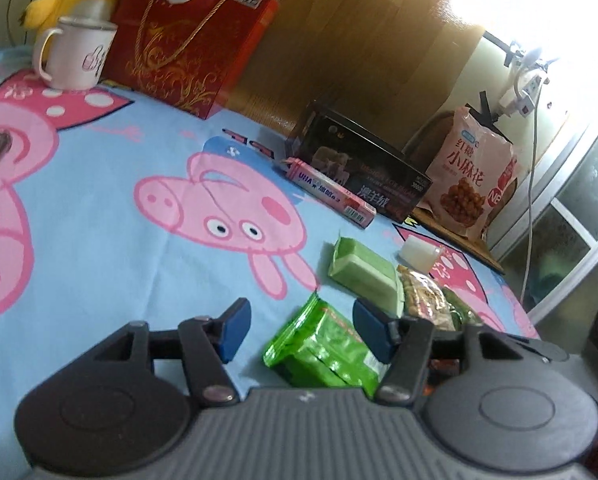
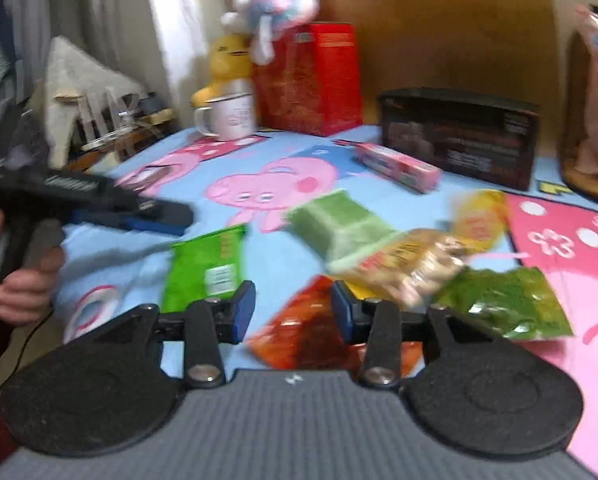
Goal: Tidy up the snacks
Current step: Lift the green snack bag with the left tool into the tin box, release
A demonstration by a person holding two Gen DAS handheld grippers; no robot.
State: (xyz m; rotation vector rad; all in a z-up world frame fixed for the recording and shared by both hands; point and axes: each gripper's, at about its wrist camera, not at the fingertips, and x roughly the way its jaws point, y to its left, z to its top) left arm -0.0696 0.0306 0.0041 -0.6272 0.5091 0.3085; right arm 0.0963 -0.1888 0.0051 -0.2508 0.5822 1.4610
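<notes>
snacks lay scattered on the cartoon-pig sheet point(image 1: 99, 208), which looked like a bed cover, though the pictures did not settle that. the left tool point(image 1: 301, 330) hung with its blue pads parted about halfway and nothing pressed between them; a bright green packet point(image 1: 323, 354) lay on the sheet just under and ahead of the gap, closer to the right-hand pad. beyond that pad sat a pale green box point(image 1: 363, 274), with a clear bag of nuts point(image 1: 425, 298) touching its right side and a small white cup point(image 1: 419, 254) just behind.

the right tool point(image 2: 294, 310) was also parted about halfway and gripped nothing. a red-orange packet point(image 2: 303, 328) lay directly below its gap, partly hidden by the pads. a dark green packet point(image 2: 507, 306) lay to the right of the tool, apart from it. the picture was blurred.

farther back a pink stick box point(image 1: 331, 192) rested against a black box point(image 1: 359, 164), well apart from both tools. a hand point(image 2: 23, 280) at that view's left edge held the left tool.
</notes>
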